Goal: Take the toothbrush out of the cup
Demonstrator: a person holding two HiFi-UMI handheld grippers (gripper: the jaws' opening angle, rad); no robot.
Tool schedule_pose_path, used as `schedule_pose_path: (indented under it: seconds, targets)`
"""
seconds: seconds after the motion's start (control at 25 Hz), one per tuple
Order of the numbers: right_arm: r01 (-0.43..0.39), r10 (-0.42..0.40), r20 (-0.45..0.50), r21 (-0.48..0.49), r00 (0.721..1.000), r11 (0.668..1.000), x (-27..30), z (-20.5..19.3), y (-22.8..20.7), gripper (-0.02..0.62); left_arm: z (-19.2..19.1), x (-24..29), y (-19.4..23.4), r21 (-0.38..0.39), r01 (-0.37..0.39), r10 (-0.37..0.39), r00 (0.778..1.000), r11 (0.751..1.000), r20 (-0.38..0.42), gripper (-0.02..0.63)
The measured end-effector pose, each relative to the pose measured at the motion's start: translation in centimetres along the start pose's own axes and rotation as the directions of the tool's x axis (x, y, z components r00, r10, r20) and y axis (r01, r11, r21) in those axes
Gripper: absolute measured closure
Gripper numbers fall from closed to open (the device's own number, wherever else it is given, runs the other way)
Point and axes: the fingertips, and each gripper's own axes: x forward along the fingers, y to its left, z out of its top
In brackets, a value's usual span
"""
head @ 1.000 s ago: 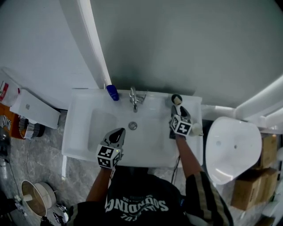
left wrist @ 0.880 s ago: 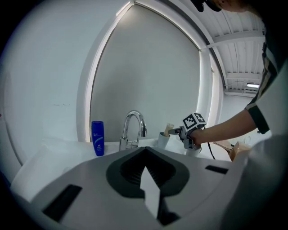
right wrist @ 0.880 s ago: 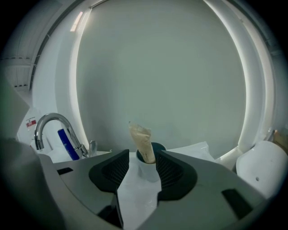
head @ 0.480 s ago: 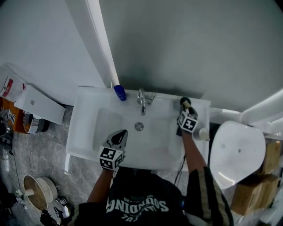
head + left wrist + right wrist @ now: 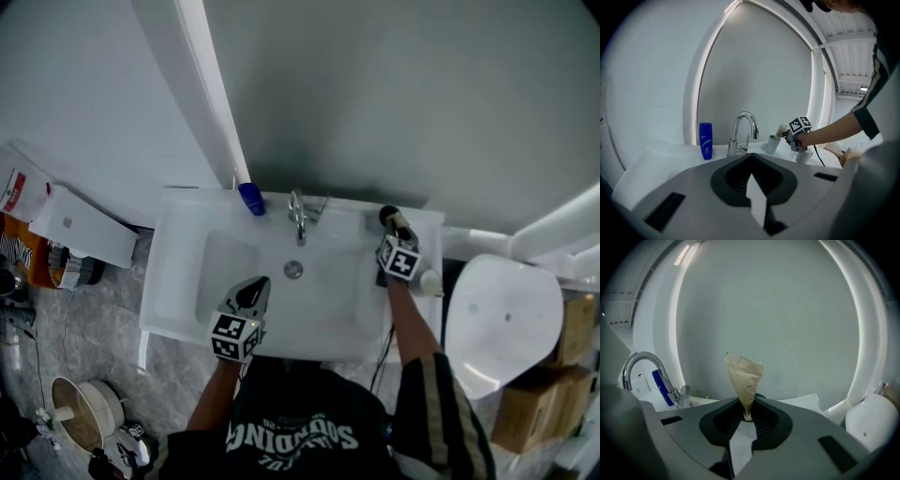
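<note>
Grey wall (image 5: 394,94) behind white sink (image 5: 173,277), marbled floor (image 5: 94,323), white seat (image 5: 497,323).

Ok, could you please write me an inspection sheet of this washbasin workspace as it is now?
Surface: white ceramic washbasin, drain in the middle.
Job's things: tan paper-wrapped toothbrush stands in the grey cup, back right corner.
Clutter: blue plastic bottle beside the chrome tap; small white cup.
Grippers: right gripper jaws have just been closing, pinching the toothbrush; left gripper shut, empty.
Cables: black cable hangs below the right arm.
Surroundings: white rounded seat, cardboard boxes, floor pot.
</note>
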Motion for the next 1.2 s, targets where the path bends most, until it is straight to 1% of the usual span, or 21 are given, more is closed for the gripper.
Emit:
schedule_pose_path:
  seconds: [0.16,0.36,0.48,0.76,0.96,1.12,1.2]
  targets:
    - [-0.032,0.032,0.018,-0.011,0.999,0.999,-1.2,1.0,0.3,0.554,0.0,0.2,-0.6,0.008,0.018,-0.018,1.0,1.0,0.005,0.607]
    - [-0.059,0.06,0.074,-0.016,0.995,0.998,-3.3,3.7,0.6,0.554,0.5,0.5,-1.4,0.022,0.046,-0.046,0.999,0.999,0.017,0.607]
    - [-0.083,0.085,0.122,-0.024,0.989,0.996,-4.9,5.4,0.9,0.554,0.6,0.7,-2.2,0.031,0.068,-0.068,0.997,0.997,0.023,0.607]
    - [-0.101,0.104,0.198,-0.027,0.975,0.995,-9.3,8.7,0.5,0.554,1.1,0.8,-4.0,0.057,0.118,-0.12,0.992,0.991,0.037,0.607]
    - [-0.114,0.121,0.223,-0.044,0.967,0.993,-12.2,9.1,0.5,0.555,1.2,0.8,-5.3,0.066,0.15,-0.153,0.987,0.987,0.044,0.607]
    - [-0.131,0.141,0.22,-0.061,0.965,0.99,-14.2,8.2,0.9,0.555,1.1,1.1,-6.8,0.08,0.188,-0.191,0.981,0.979,0.042,0.607]
    - [-0.152,0.162,0.211,-0.061,0.964,0.986,-15.0,7.4,0.9,0.555,1.2,1.2,-7.5,0.088,0.206,-0.21,0.977,0.975,0.04,0.607]
